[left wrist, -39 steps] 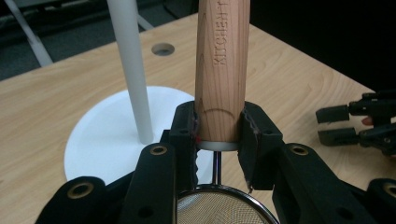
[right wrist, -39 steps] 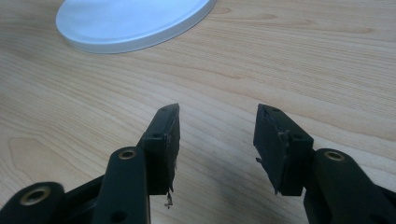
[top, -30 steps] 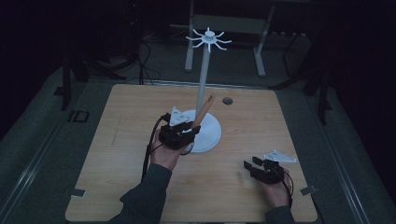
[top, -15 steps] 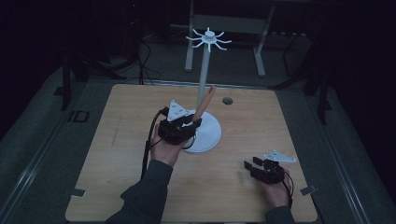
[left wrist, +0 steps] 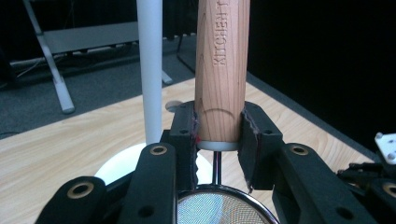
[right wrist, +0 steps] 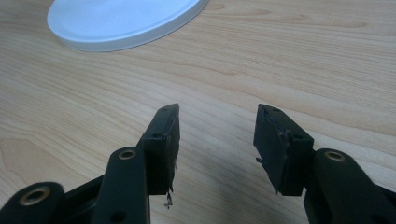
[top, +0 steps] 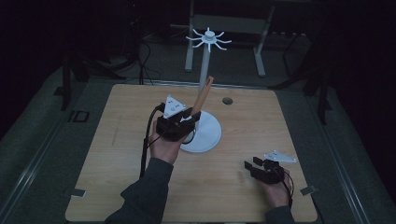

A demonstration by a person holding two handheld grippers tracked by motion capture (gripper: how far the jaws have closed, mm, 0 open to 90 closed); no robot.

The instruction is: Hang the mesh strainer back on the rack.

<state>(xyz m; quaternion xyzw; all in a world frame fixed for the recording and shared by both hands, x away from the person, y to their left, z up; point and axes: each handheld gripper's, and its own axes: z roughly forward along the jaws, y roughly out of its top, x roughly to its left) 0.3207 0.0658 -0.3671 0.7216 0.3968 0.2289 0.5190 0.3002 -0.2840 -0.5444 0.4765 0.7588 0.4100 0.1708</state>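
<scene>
The left gripper (left wrist: 218, 140) is clamped on the wooden handle (left wrist: 222, 70) of a small strainer. Nearest the gripper, below its jaws, sits the mesh bowl (left wrist: 219, 209) of the strainer; a thin metal stem joins it to the handle's lower end between the pads. From the jaws the handle runs up and away, so its long axis points forward of the gripper and, in the high view, leans up and to the right toward the rack's post.

Just beyond the jaws and to their left in the left gripper view stands the white post (left wrist: 150, 70), upright, close beside the handle but apart from it. Its round white base (top: 208, 135) lies on the table directly under and ahead of the left gripper (top: 177, 123). Farther along and well above the gripper, at the top of the post, is the ring of hooks (top: 208, 38). The handle's free end (top: 208, 81) is below that ring, so the coming move is judged to be a lift along the post.

The right gripper (top: 261, 170) rests low over the wooden table (top: 116, 154), well apart to the right and nearer the person. Its jaws stand apart with nothing between them (right wrist: 217, 140). The left hand is clearly the nearer one to the rack.
</scene>
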